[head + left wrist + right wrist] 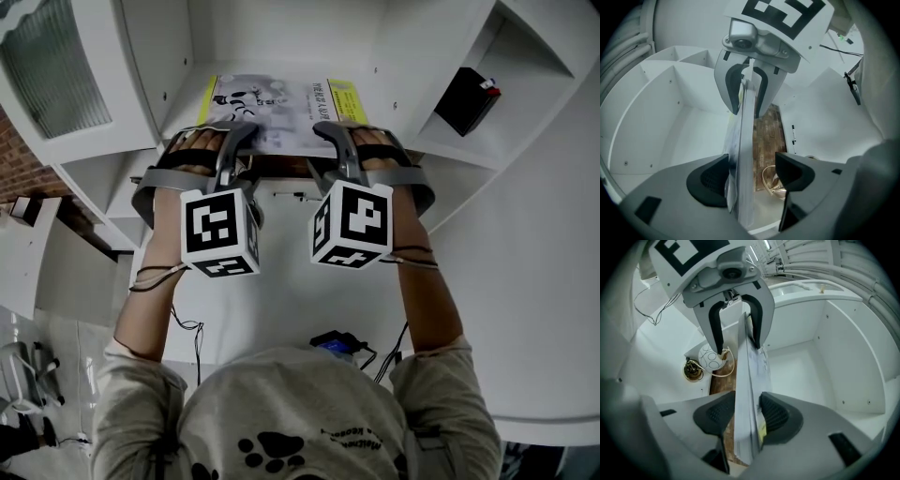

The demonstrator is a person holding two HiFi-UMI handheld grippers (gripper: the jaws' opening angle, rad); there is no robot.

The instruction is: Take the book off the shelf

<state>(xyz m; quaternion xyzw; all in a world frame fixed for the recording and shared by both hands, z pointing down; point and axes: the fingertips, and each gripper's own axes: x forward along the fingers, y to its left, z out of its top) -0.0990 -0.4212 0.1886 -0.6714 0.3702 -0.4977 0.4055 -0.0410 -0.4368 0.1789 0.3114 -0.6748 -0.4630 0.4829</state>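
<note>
The book (281,108), with a grey picture cover and yellow edges, lies flat in a white shelf compartment (394,56). Both grippers reach in at its near edge. In the left gripper view the book (746,140) stands edge-on between the jaws of my left gripper (752,180). One pad lies against the cover and the other stands apart with a gap, so it is open. In the right gripper view both pads of my right gripper (747,413) press on the book (749,376). In the head view my left gripper (239,141) and my right gripper (336,139) sit side by side.
A black box (467,99) lies in the shelf compartment to the right. White dividers wall in the book's compartment on both sides. A white ball (708,357) and a brass object (693,370) lie below on a brown floor. Cables and a small dark device (336,343) hang near the person's chest.
</note>
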